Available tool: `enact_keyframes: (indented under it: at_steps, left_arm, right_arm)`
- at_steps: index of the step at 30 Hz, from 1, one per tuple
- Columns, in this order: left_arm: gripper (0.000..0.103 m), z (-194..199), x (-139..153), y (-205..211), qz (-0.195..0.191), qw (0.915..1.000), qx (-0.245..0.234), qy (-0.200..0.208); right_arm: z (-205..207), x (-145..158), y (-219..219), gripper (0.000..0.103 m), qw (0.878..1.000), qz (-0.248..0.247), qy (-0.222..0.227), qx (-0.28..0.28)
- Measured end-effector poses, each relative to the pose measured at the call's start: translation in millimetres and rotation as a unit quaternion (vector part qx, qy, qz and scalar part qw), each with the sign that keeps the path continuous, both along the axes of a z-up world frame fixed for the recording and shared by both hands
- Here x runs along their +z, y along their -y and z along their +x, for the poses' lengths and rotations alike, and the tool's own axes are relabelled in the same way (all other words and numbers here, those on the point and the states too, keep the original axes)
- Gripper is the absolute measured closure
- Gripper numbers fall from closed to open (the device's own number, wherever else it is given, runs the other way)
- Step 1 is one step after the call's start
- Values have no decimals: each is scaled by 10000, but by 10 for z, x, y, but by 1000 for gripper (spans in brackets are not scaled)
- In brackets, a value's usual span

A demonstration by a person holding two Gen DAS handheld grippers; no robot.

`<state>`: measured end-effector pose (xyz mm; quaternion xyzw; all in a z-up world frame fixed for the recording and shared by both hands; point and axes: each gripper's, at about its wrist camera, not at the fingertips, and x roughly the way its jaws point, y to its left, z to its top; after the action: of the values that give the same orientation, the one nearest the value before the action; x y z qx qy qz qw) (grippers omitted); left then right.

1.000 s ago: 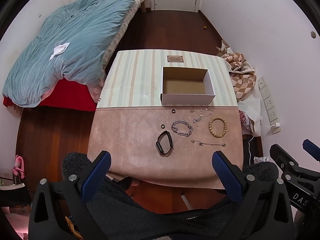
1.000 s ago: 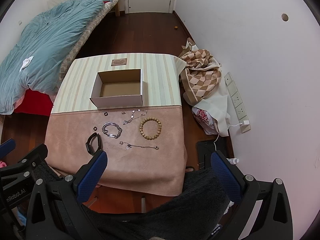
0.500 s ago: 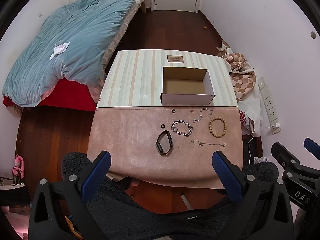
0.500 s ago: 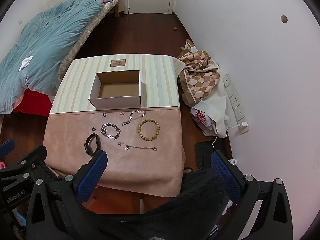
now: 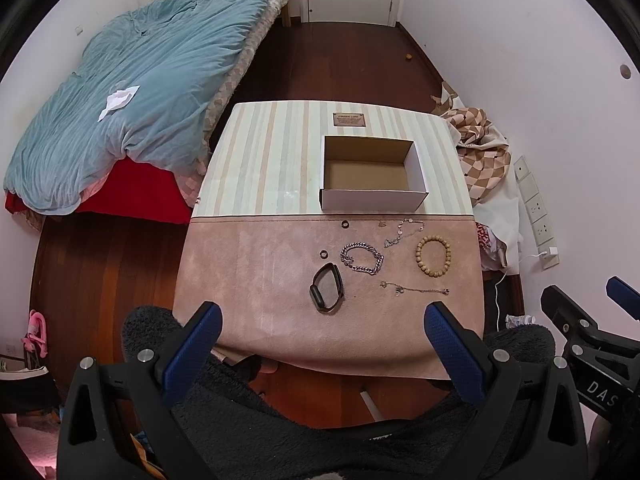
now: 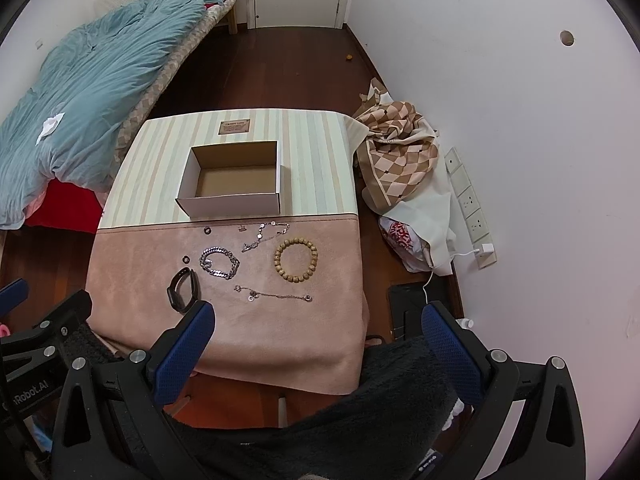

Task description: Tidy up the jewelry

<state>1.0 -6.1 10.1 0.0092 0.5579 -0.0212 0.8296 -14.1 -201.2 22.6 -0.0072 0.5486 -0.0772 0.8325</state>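
Note:
An empty white cardboard box [image 5: 373, 196] [image 6: 230, 203] stands on the striped far half of the table. On the pink cloth lie a black band [image 5: 327, 287] [image 6: 182, 289], a silver chain bracelet [image 5: 361, 258] [image 6: 219, 262], a wooden bead bracelet [image 5: 433, 256] [image 6: 295, 260], a thin chain [image 5: 416, 289] [image 6: 274, 294], another thin chain [image 5: 404, 230] [image 6: 264, 234] and two small dark rings [image 5: 345, 224] [image 5: 323, 254]. My left gripper [image 5: 322, 340] and right gripper [image 6: 318, 336] are both open and empty, held high above the table's near edge.
A bed with a blue quilt [image 5: 132, 100] stands to the left. A checkered cloth [image 6: 396, 160] and a wall power strip [image 6: 470, 208] are to the right. A brown label [image 5: 350, 119] lies behind the box. Dark fuzzy fabric [image 5: 320, 420] fills the bottom of both views.
The right wrist view shifts slightly, so the table sits a little further left and lower in frame. The left gripper stays nearly still. Nothing on the table has moved.

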Motion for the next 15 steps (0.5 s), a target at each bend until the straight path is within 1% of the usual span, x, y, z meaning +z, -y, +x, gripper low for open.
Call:
enact_keyframes:
  at_steps: [15]
  left_arm:
    - [0, 3, 26, 3, -16, 10000, -3, 31]
  right_arm:
    - [11, 26, 4, 0, 10000, -16, 21, -5]
